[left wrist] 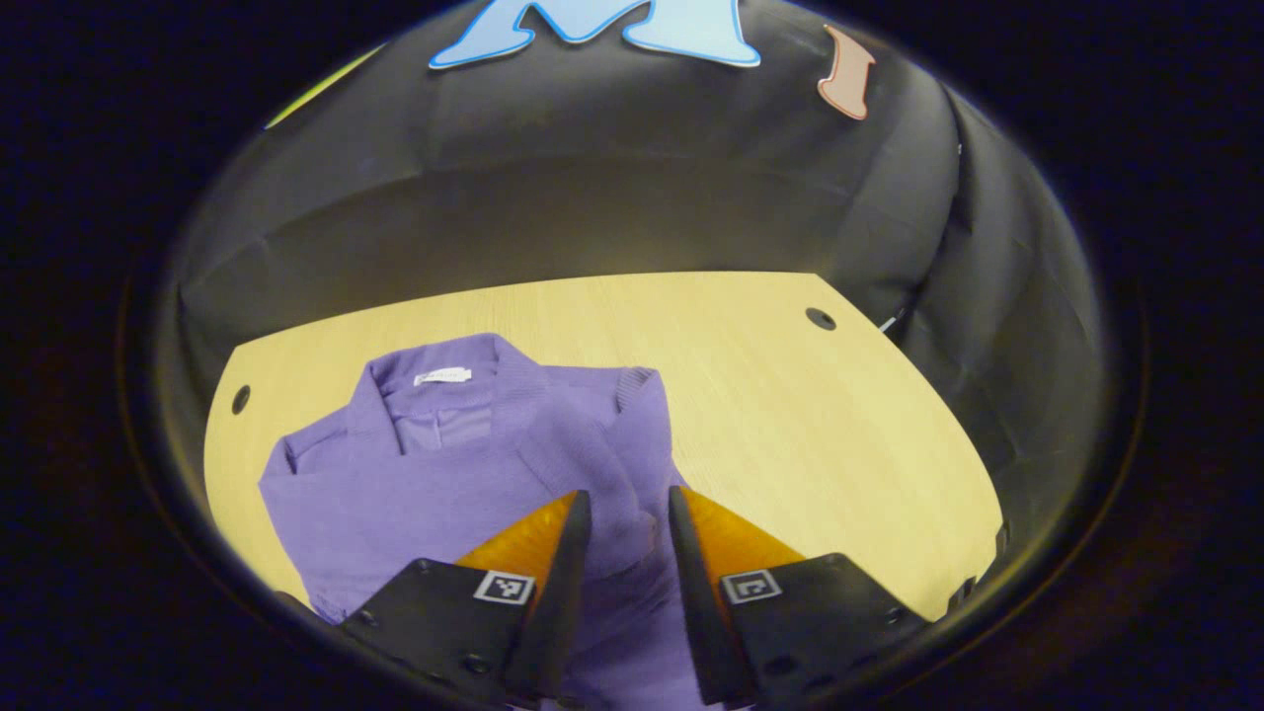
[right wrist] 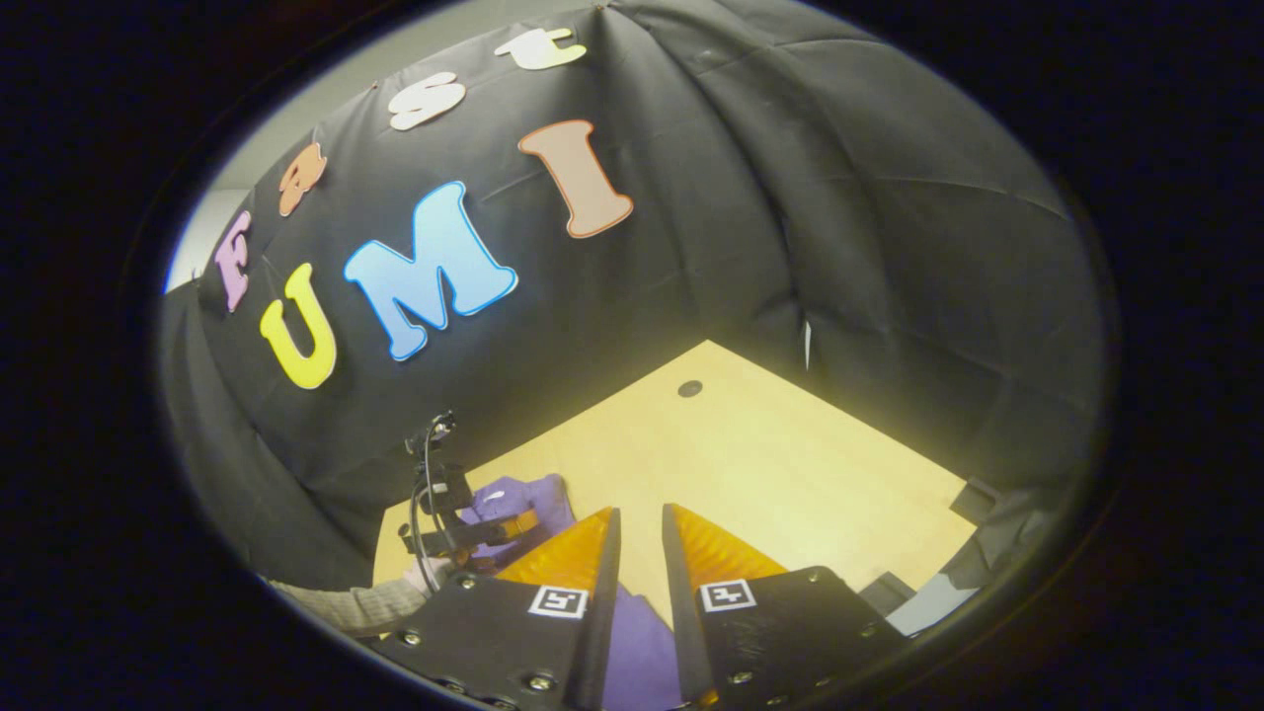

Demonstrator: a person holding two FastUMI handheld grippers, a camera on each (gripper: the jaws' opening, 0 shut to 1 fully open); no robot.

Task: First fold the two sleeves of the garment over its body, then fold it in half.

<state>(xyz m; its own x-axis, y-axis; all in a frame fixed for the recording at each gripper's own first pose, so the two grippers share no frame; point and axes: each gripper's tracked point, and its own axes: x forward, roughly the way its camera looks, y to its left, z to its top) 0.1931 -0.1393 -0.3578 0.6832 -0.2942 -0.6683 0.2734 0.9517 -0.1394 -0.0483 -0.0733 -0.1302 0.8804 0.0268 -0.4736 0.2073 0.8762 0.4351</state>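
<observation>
**Mia:** Where is the purple garment [left wrist: 464, 464]?

**Ben:** It lies on the yellow surface [left wrist: 790, 415], near the left side in the left gripper view. Its collar [left wrist: 434, 385] points to the far wall. One sleeve [left wrist: 632, 434] is already laid over the body, so its cuff sits up by the collar.

**Mia:** Why is the sleeve there?

**Ben:** I think it is because the sleeves must go on the body first. Then the garment can be folded in half.

**Mia:** What are the left tongs [left wrist: 629, 509] doing?

**Ben:** They hang over the folded sleeve. There is a small gap between the two fingers, and I see cloth behind it. I cannot tell if they pinch the cloth or are just above it.

**Mia:** And the right tongs [right wrist: 639, 523]?

**Ben:** They are a little bit open too. Purple cloth shows low down between them, but I cannot tell if they hold it. In the right gripper view I also see the other tongs and a sleeved hand [right wrist: 420, 573] by the garment.
</observation>
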